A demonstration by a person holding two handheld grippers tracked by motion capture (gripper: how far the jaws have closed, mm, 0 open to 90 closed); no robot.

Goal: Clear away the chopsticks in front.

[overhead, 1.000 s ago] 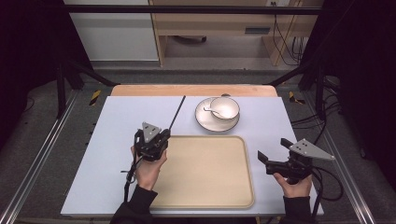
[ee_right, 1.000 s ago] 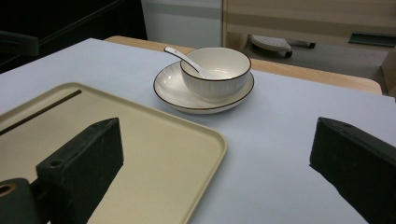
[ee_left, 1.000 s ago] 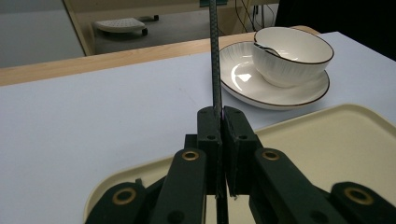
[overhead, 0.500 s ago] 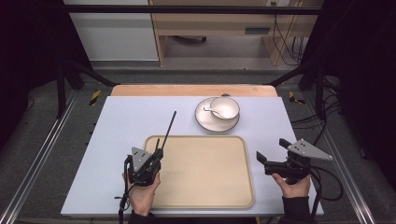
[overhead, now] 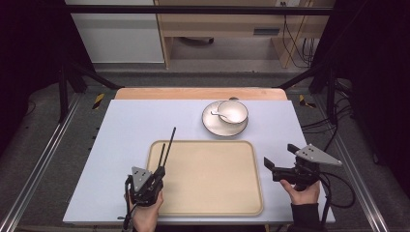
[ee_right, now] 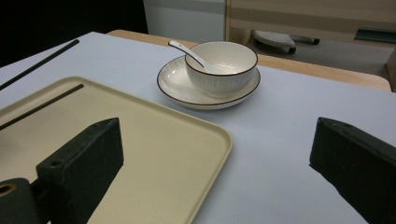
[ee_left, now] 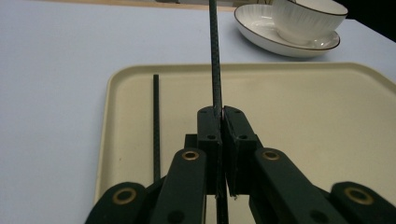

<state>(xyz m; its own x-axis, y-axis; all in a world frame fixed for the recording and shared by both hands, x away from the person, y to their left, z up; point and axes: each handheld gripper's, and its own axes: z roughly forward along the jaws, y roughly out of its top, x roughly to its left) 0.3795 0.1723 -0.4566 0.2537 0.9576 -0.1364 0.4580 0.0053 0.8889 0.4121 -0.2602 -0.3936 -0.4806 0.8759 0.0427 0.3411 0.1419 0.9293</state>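
Pulled back toward the person since the earlier frame, the left gripper clamps one thin black chopstick above the flat beige plastic tray, parallel to the second chopstick lying just beside it on the tray's left part, while the right gripper gapes empty beyond the tray's right edge.

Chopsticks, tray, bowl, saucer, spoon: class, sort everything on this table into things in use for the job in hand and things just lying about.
In use:
left gripper, shut on one chopstick
second chopstick, lying on the tray
tray

Lying about:
bowl on its saucer
spoon resting in the bowl
right gripper, open, holding nothing
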